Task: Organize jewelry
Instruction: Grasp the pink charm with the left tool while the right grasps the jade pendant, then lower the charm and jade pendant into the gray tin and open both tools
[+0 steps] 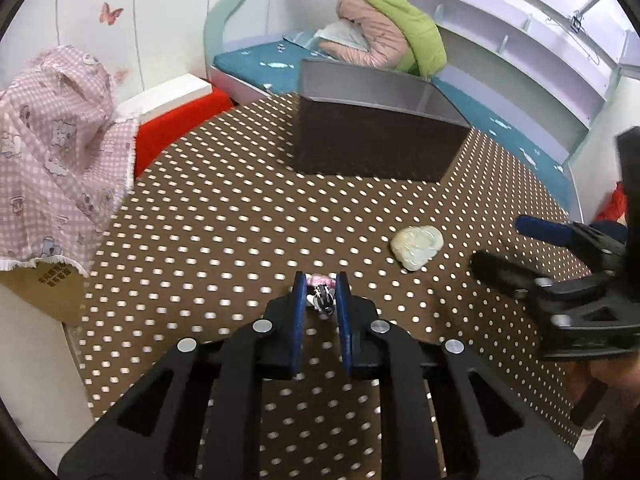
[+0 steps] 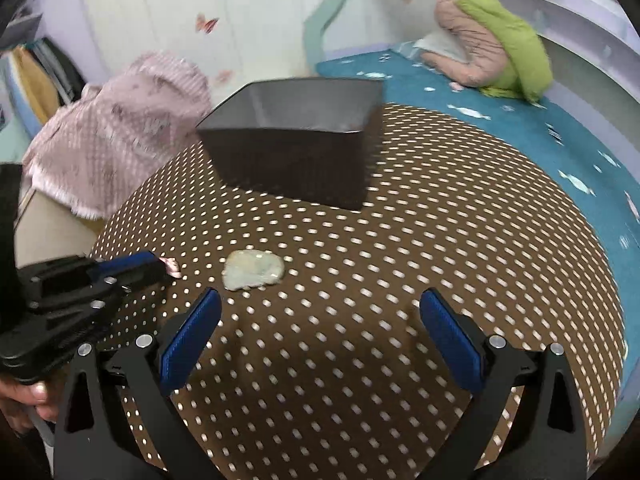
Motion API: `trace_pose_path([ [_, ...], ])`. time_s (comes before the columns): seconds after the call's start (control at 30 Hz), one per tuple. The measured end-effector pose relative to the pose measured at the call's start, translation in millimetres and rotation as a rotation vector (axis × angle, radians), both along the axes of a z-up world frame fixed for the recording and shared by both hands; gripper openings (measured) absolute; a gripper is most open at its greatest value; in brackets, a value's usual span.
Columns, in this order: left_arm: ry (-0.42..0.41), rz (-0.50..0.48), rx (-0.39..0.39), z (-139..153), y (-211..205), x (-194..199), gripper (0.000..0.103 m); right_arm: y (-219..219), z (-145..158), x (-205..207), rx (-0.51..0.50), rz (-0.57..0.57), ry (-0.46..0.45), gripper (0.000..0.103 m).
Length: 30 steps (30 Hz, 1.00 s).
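My left gripper (image 1: 321,286) is shut on a small pink, black and white trinket (image 1: 321,294) low over the brown dotted tablecloth (image 1: 224,216). In the right wrist view the left gripper (image 2: 162,270) shows at the left with the trinket's pink end (image 2: 173,267) poking past its fingertips. A pale green jade pendant (image 1: 418,246) lies flat on the cloth to the right of it. My right gripper (image 2: 320,308) stands open just short of the pendant (image 2: 253,269), nothing between its blue pads. A dark open box (image 2: 296,152) stands farther back.
A pink checked cloth (image 1: 52,152) drapes over a cardboard box at the table's left edge. Behind the table runs a teal bed (image 2: 500,120) with a pink and green jacket (image 1: 392,36) and white shelves (image 1: 520,40). A hand (image 2: 28,404) grips the left tool.
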State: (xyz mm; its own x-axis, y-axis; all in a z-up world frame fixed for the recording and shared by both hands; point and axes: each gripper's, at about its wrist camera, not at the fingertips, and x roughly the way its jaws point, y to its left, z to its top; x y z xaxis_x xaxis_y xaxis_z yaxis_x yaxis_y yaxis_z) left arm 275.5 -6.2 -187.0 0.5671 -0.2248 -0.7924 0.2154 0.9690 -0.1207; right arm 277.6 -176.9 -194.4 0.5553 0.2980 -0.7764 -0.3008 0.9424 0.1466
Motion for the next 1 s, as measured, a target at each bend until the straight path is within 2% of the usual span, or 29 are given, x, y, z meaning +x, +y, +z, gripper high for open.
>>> trace_pose_path([
  [0.13, -0.016, 0.024, -0.015, 8, 14, -5, 0.015, 21, -12, 13, -0.044, 0.081, 0.020, 0.095],
  [0.27, -0.025, 0.039, -0.026, 13, 19, -9, 0.015, 37, -18, 16, -0.114, 0.134, -0.007, 0.089],
  [0.33, -0.025, 0.043, -0.031, 14, 23, -10, 0.015, 42, -16, 15, -0.139, 0.151, -0.026, 0.077],
  [0.4, -0.025, 0.047, -0.036, 14, 25, -11, 0.015, 46, -14, 13, -0.141, 0.177, -0.037, 0.051],
  [0.47, -0.022, 0.049, -0.040, 13, 28, -11, 0.015, 51, -12, 10, -0.151, 0.206, -0.040, 0.041],
  [0.77, -0.037, 0.051, -0.050, 16, 28, -15, 0.015, 46, -10, 2, -0.135, 0.205, -0.043, 0.041],
  [1.0, -0.064, 0.044, -0.058, 27, 26, -15, 0.015, 36, 8, -6, -0.088, 0.177, -0.062, 0.041],
])
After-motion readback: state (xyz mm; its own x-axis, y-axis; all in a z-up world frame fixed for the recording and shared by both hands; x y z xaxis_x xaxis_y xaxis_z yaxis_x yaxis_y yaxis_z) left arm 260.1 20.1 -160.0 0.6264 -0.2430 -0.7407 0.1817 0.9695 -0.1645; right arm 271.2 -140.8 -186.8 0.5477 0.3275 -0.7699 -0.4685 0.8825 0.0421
